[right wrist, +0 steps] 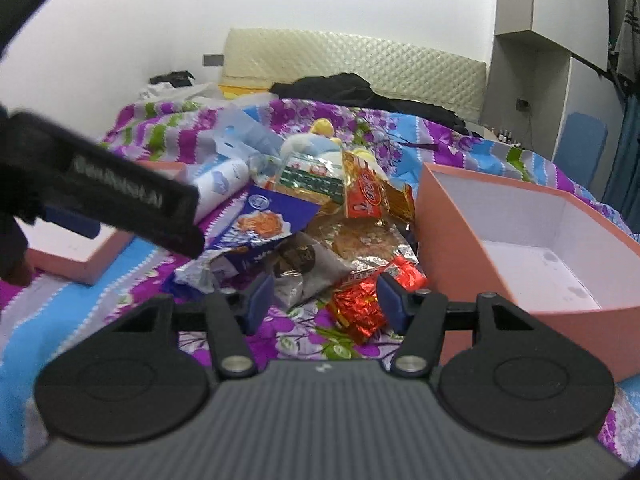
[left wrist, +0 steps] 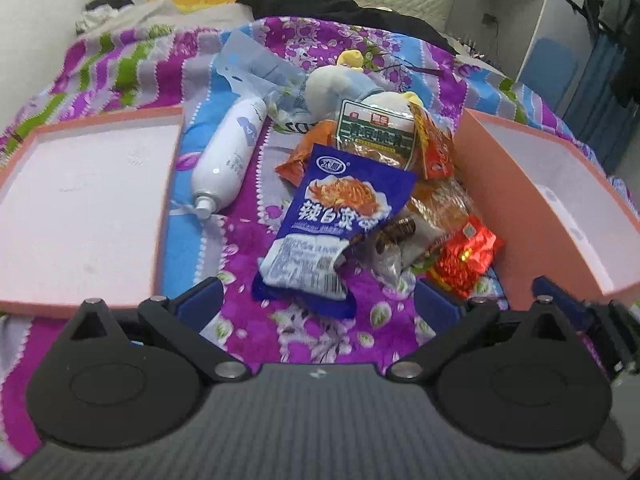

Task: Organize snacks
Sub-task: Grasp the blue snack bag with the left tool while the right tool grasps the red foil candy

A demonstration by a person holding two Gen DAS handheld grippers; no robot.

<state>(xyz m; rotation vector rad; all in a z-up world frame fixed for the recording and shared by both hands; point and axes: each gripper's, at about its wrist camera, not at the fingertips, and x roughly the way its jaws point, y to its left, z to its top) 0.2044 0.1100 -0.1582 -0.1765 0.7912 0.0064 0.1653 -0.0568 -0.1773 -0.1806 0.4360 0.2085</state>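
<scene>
Your crumpled snack packets lie heaped on the floral bedspread between pink lid and pink box, a white bottle beside them, both grippers' jaws wide apart, empty

**Both grippers tilting downward, jaws apart**

The left gripper is pointing steeply down with its jaws standing wide and nothing between them. The right gripper is tilting more gently, jaws partly apart, seemingly clear of any object, though blur is hiding the fingertips.
</scene>
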